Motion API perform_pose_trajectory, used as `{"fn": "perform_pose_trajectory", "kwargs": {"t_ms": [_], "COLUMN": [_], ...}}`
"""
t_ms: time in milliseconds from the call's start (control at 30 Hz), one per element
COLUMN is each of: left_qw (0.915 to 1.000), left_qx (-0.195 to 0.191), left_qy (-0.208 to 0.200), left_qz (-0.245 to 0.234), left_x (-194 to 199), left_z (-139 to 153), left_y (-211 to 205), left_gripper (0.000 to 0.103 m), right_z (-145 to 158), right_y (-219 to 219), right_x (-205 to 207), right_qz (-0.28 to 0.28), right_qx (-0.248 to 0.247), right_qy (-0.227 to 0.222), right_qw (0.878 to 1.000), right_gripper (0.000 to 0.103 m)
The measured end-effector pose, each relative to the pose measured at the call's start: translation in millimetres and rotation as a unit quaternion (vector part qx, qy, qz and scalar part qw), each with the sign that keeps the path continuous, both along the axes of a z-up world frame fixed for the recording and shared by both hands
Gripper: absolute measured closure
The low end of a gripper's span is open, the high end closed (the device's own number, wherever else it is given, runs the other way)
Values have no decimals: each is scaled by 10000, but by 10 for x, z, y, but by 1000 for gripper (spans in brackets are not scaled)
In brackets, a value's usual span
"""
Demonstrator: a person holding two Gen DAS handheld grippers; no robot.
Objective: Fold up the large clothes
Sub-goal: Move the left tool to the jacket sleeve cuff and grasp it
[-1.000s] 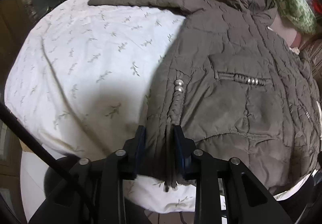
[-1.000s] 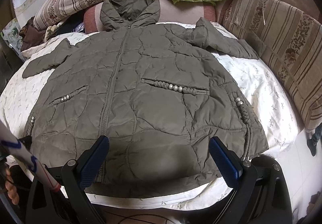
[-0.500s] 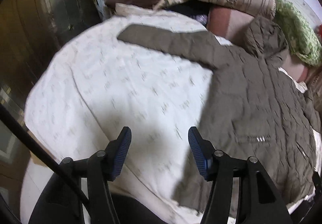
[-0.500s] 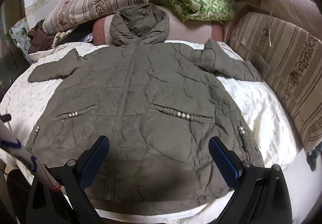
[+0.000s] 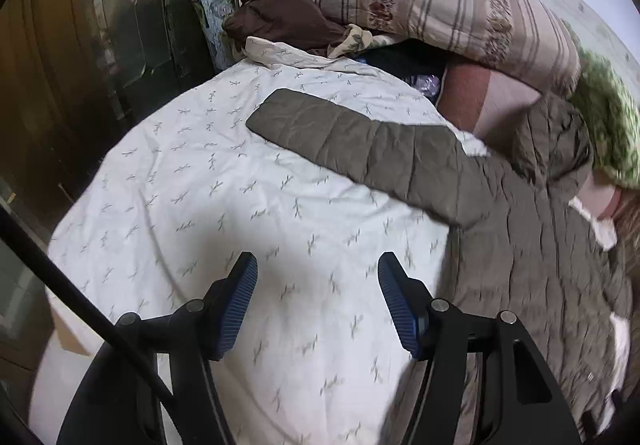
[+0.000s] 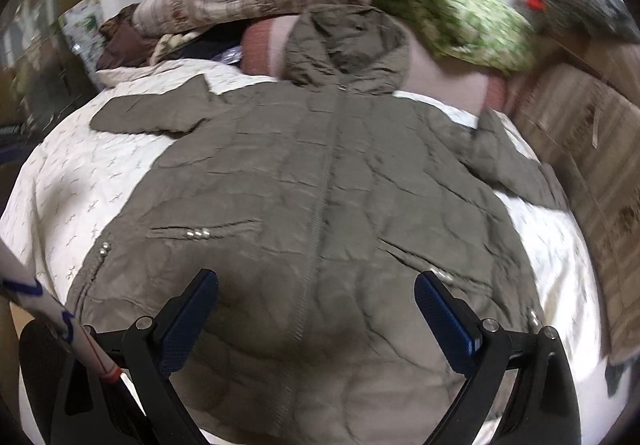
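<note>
Spread face up on the white patterned bedsheet point(image 5: 224, 213), the olive quilted jacket point(image 6: 320, 205) lies zipped, hood point(image 6: 348, 49) toward the striped pillow point(image 5: 432, 5) at the head of the bed, both sleeves stretched out to the sides. Starting at the left, the left gripper point(image 5: 318, 301) hangs above bare sheet with its jaws opening and nothing between them; the jacket's side edge sits just to its right and the left sleeve point(image 5: 360, 153) lies farther up the bed, flat and nearly straight. The step in hand looks like bringing that sleeve in over the chest, so a good pick would be near the cuff, pinching both layers of the padded fabric rather than skimming the top one, and lifting it enough that the sheet is not dragged into wrinkles. Laying it across the body, with the fold running along the shoulder seam, should keep the panel square. Moving right, the zipper point(image 6: 324, 205) gives a handy centre line to judge symmetry. The right gripper point(image 6: 316, 309) hovers over the lower front of the jacket, jaws spread wide and gripping nothing; it could press the hem to stop the slippery shell from sliding. At far right the right sleeve point(image 6: 516, 165) angles toward the striped sofa cushion point(image 6: 592, 149) and probably wants the same treatment.
</note>
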State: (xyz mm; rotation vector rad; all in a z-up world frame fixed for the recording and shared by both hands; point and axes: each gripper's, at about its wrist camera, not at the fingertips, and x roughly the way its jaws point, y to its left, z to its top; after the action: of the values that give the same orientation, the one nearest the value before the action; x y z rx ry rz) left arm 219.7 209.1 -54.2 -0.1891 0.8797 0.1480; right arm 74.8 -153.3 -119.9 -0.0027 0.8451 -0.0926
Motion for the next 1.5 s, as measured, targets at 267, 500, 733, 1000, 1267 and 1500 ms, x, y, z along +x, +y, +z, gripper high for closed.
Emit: {"fn": "perform_pose_trajectory", "kwargs": {"t_ms": [267,500,733,1000,1267,1500], "left_qw": [9952,9836,9720,9601,9527,9421], "left_qx": [-878,-1587,-2054,-2518,-2791,-3103], "left_qy": [143,385,501,593,420,220], "left_qz": [414,764,1027,1059,1126,1255], "left_x": [880,1656,2138,2436,2599,2707], "left_z": [-212,-635,-1056,-1335,-1488,-1523], "left_y": [642,1089,1314,1387,1472,1527], "left_gripper": [41,41,41,41,38,29], "right_z": [-97,-368,-582,-809,-923,-1010], "right_y": [382,619,661,640,610,598], "right_x": [483,846,1041,1155,1189,1241], "right_qz": [472,873,992,1013,1008,967], "right_qx": [29,147,262,433,540,579], "right_qy": [27,62,94,348,391,406], "right_qw": [9989,9961,9947,9933,9927,9928], "right_gripper": [2,2,2,2,2,1]}}
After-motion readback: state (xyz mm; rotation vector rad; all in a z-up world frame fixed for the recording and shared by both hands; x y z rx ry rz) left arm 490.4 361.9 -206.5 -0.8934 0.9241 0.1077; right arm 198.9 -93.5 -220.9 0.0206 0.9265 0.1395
